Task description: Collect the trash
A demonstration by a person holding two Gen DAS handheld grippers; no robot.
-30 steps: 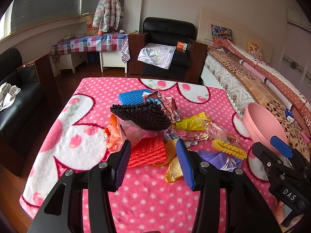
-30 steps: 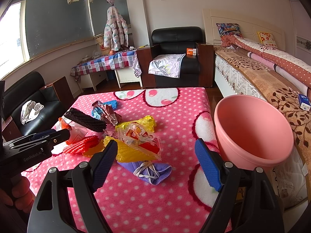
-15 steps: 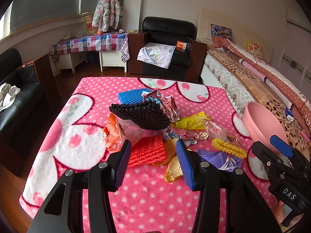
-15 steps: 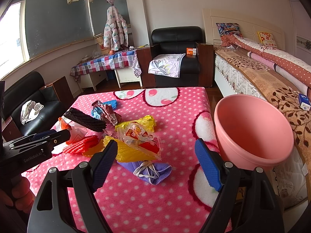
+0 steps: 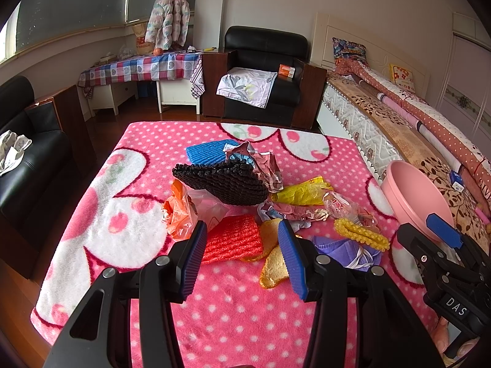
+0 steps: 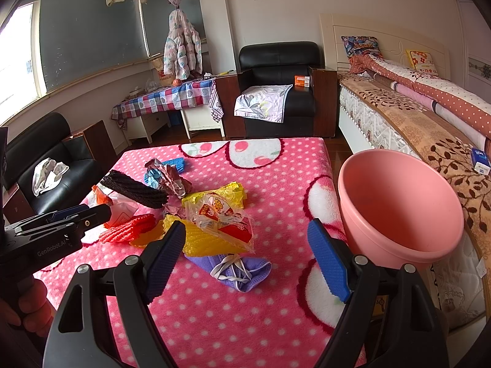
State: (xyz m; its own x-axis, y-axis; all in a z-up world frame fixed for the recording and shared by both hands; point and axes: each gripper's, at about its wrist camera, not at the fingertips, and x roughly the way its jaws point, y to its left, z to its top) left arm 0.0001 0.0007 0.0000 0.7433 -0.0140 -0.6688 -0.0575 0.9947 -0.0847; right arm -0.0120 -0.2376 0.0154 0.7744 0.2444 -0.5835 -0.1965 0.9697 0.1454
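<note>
A heap of trash lies mid-table on the pink dotted blanket [image 5: 245, 322]: black foam net [image 5: 224, 181], red foam net [image 5: 231, 239], orange bag [image 5: 178, 214], yellow bag [image 5: 300, 191], purple face mask [image 6: 242, 268], clear snack wrapper [image 6: 221, 214]. A pink basin [image 6: 399, 208] stands at the table's right edge. My left gripper [image 5: 242, 260] is open and empty, just short of the red net. My right gripper [image 6: 245, 257] is open and empty, above the mask.
A blue foam net [image 5: 207, 153] and crumpled foil wrapper [image 5: 264, 168] lie behind the heap. A bed [image 5: 399, 122] runs along the right, a black sofa [image 5: 27, 159] on the left, an armchair [image 5: 264, 76] beyond the table.
</note>
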